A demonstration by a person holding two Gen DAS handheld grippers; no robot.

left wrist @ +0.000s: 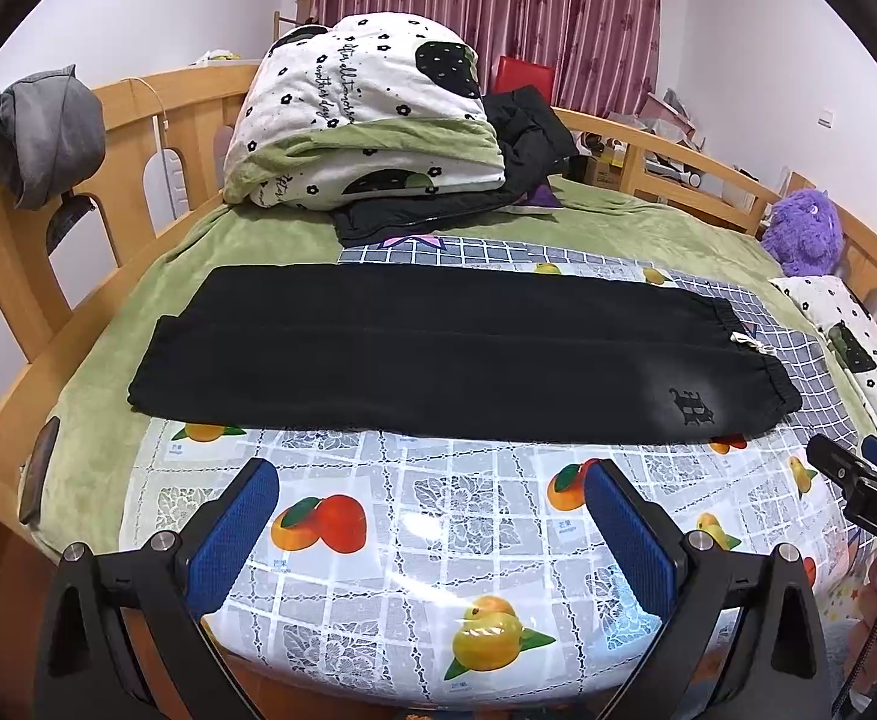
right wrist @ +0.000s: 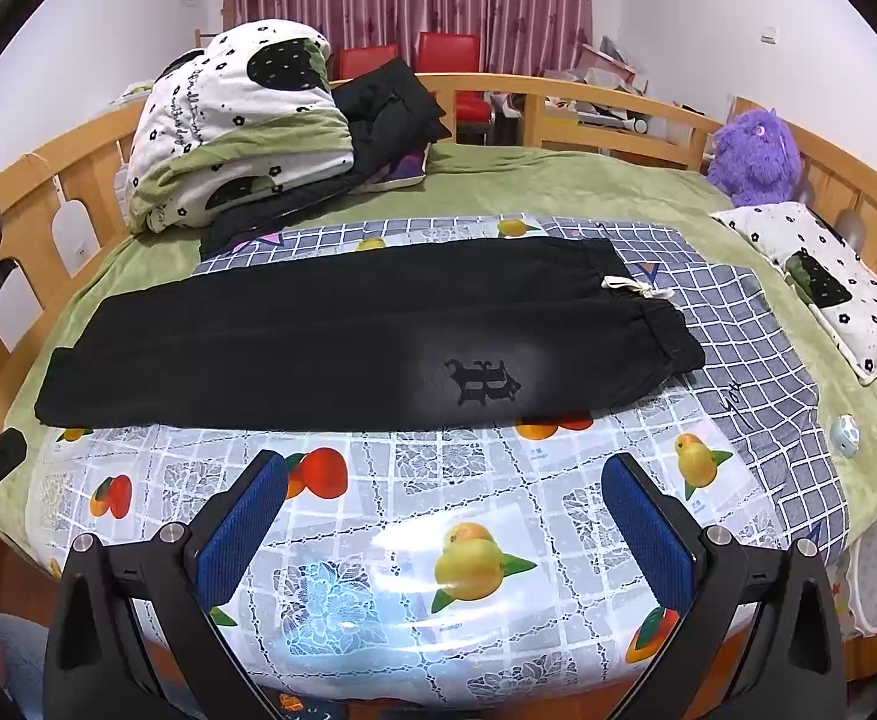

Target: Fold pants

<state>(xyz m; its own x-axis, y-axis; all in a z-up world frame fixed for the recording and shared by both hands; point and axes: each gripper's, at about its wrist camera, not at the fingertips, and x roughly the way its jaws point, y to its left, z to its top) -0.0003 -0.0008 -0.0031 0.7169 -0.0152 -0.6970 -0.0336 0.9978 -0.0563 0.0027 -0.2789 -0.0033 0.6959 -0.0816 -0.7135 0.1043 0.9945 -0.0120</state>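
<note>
Black pants [left wrist: 438, 354] [right wrist: 348, 342] lie flat across the bed, one leg folded over the other, waistband with a white drawstring [right wrist: 633, 288] to the right and cuffs to the left. A dark logo [right wrist: 485, 383] shows near the waistband. My left gripper [left wrist: 432, 474] is open, hovering over the fruit-print cloth [left wrist: 414, 546] just short of the pants' near edge. My right gripper [right wrist: 445, 468] is open too, in front of the pants near the logo. Nothing sits between either pair of blue pads. The right gripper's tip [left wrist: 858, 474] shows at the right edge of the left wrist view.
A folded quilt [left wrist: 360, 114] and dark clothes [left wrist: 498, 180] are piled at the bed's far end. A purple plush toy [right wrist: 753, 156] and a small pillow [right wrist: 822, 282] lie on the right. Wooden rails [left wrist: 30, 240] ring the bed. A grey garment [left wrist: 42, 132] hangs on the left rail.
</note>
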